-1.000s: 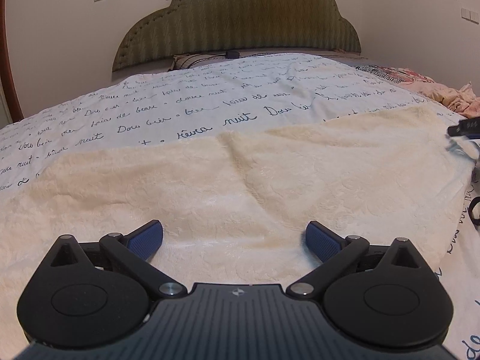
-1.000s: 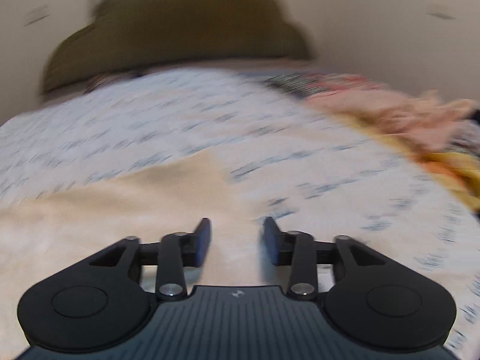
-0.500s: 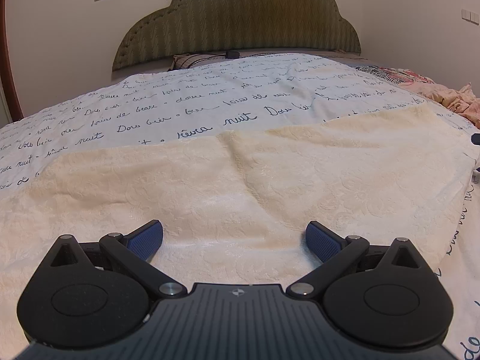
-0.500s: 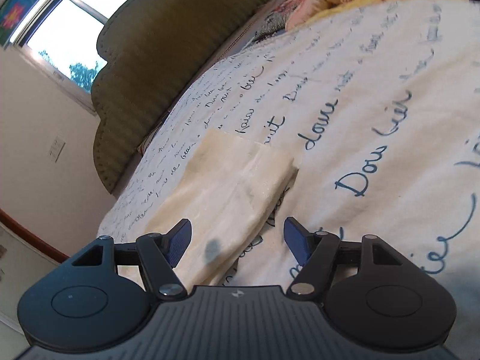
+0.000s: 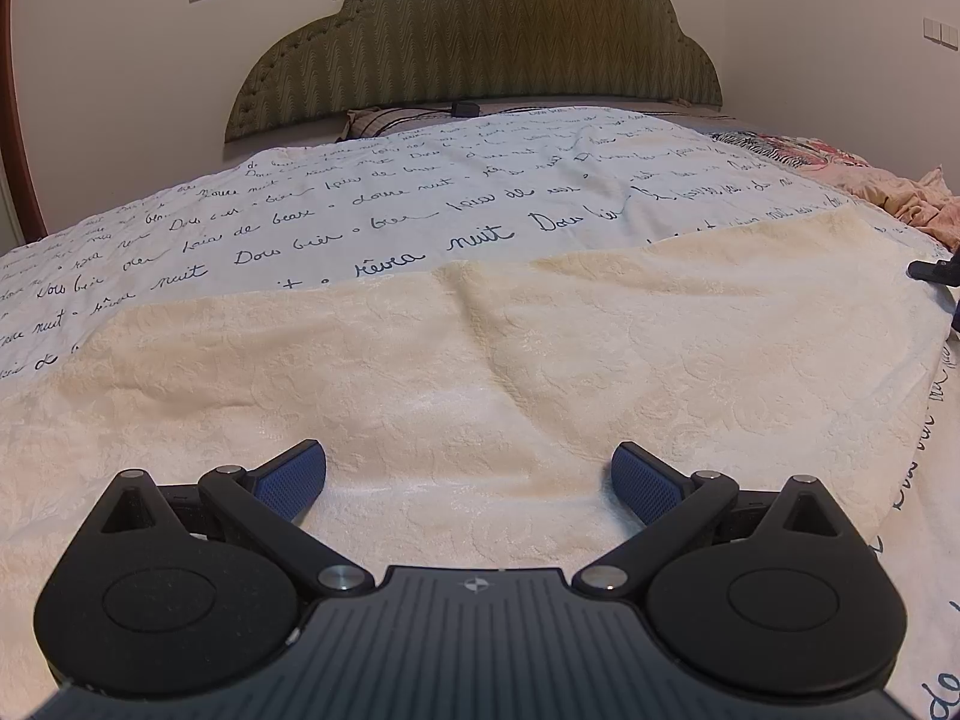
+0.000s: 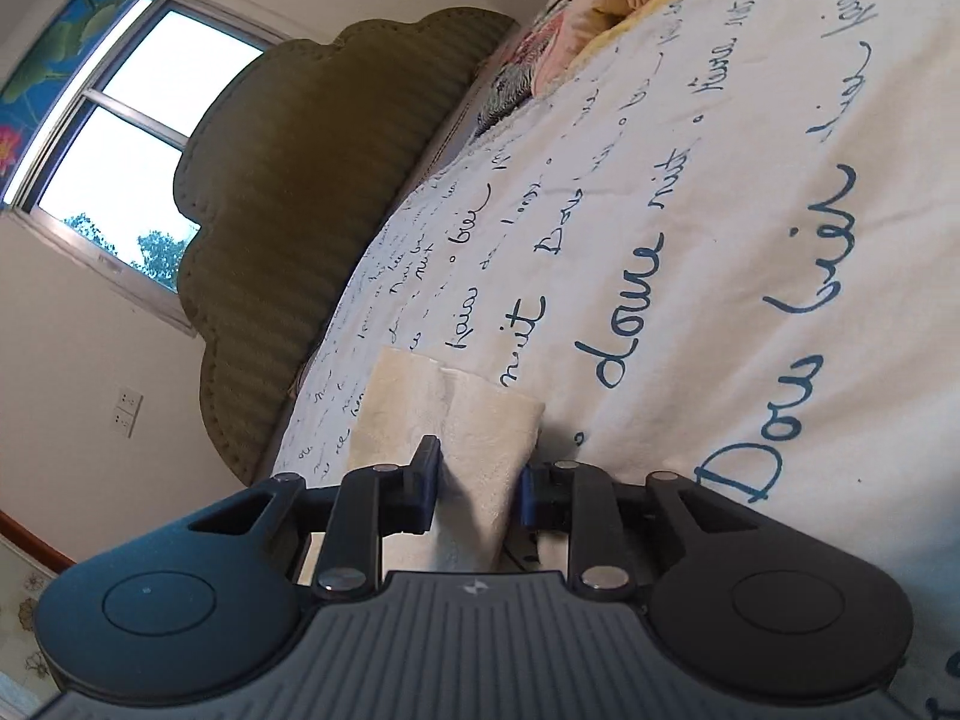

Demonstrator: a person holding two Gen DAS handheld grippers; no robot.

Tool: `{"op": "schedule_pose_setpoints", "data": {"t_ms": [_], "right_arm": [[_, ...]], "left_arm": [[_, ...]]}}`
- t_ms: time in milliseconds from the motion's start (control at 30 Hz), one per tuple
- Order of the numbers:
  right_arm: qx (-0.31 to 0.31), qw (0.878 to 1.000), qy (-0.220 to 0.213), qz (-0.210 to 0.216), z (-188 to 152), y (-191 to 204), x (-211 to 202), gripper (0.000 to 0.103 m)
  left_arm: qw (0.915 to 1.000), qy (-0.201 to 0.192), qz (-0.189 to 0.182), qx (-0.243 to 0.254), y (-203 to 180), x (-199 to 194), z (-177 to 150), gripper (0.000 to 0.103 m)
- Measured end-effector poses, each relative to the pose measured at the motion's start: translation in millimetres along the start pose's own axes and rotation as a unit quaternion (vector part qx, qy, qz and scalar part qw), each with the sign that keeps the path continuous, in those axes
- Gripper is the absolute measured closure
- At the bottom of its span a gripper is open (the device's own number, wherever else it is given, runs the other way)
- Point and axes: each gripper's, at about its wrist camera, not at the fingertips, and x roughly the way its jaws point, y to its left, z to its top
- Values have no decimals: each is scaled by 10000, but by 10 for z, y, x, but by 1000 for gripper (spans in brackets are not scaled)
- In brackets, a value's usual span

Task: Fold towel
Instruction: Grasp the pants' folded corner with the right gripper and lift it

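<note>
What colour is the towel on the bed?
The towel is cream, with a faint embossed pattern; the left wrist view shows it best.

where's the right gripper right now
In the right wrist view the right gripper sits at the towel's end edge on the script-printed bedspread, towel between its closing jaws.

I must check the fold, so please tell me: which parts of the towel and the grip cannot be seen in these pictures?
- Left wrist view: the towel's near edge is hidden under the left hand-held gripper.
- Left wrist view: the frame edge cuts off the right hand-held gripper.
- Right wrist view: whether the pads pinch the towel firmly is unclear.
</note>
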Motion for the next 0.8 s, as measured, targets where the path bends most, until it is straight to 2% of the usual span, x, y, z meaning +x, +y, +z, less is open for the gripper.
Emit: {"op": "schedule_pose_setpoints", "data": {"t_ms": [100, 233, 367, 567, 633, 700, 800], "right_arm": [[77, 10000, 6, 38, 6, -9, -13, 78], [295, 9982, 289, 436, 27, -69, 8, 77], [148, 9981, 455, 389, 46, -47, 89, 77], [-351, 9990, 253, 115, -6, 115, 59, 86], [-478, 9987, 175, 46, -20, 182, 20, 87], [-656, 9978, 95, 68, -25, 284, -28, 87], [-1152, 9933, -10, 74, -53, 491, -108, 88]], "left_arm": [[10000, -1, -1, -1, 0, -1, 0, 0], [10000, 1, 2, 2, -1, -2, -1, 0], [10000, 1, 1, 0, -1, -2, 0, 0], [10000, 11, -22, -43, 6, -18, 14, 0], [10000, 2, -42, -70, 7, -56, 35, 3], [9997, 8, -170, -155, 12, -95, 69, 4], [9951, 69, -773, -605, 61, -139, 161, 4]]}}
